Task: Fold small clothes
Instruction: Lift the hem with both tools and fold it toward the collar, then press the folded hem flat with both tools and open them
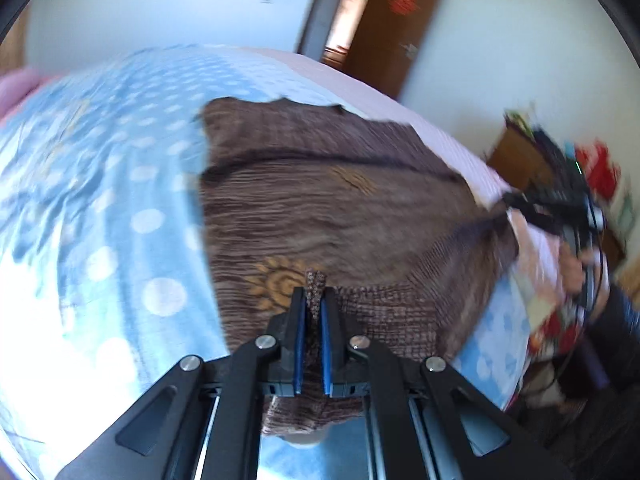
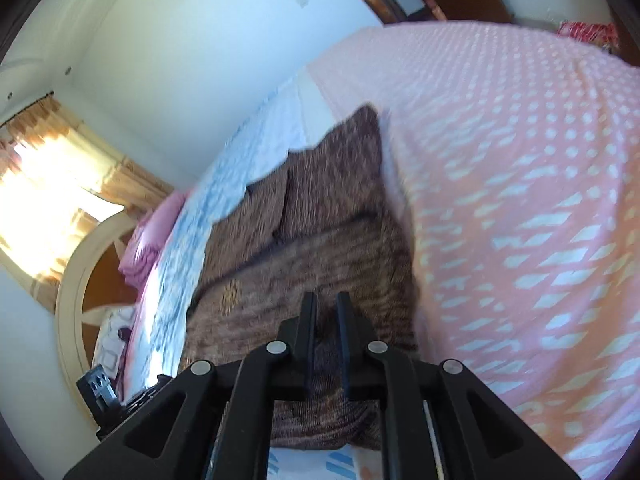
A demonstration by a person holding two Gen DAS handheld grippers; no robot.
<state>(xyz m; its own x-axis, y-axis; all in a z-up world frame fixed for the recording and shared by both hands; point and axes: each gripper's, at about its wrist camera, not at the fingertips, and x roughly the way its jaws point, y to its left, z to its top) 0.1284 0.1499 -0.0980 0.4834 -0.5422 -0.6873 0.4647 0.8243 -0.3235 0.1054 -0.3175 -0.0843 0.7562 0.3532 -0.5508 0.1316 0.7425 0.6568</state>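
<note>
Brown garment [image 1: 320, 208]: small knitted piece with a yellow sun-like motif [image 1: 276, 280], spread flat on the bed [image 1: 120, 200].

Left gripper [image 1: 314, 300]: jaws closed on a pinched fold of the brown garment at its near edge; knit bunched up between the blue pads [image 1: 299, 344].

Right gripper [image 2: 325, 312]: jaws narrowly apart over the brown garment's near edge; fabric visible in the gap, contact with the pads not determinable, probably no grip, view blurred.

Positions relative to the brown garment:
- Dark seam line [image 1: 340, 158] across its far half.
- Blue dotted bed cover [image 1: 100, 220] under it and to one side.
- Pink dotted cover [image 2: 520, 200] alongside the opposite edge.
- Pink pillow [image 2: 148, 236] beyond it, near the curtained window [image 2: 52, 184].
- Brown door [image 1: 392, 28] past the far edge of the bed.
- Person's hand [image 1: 576, 268] at its right edge, in the left wrist view.
</note>
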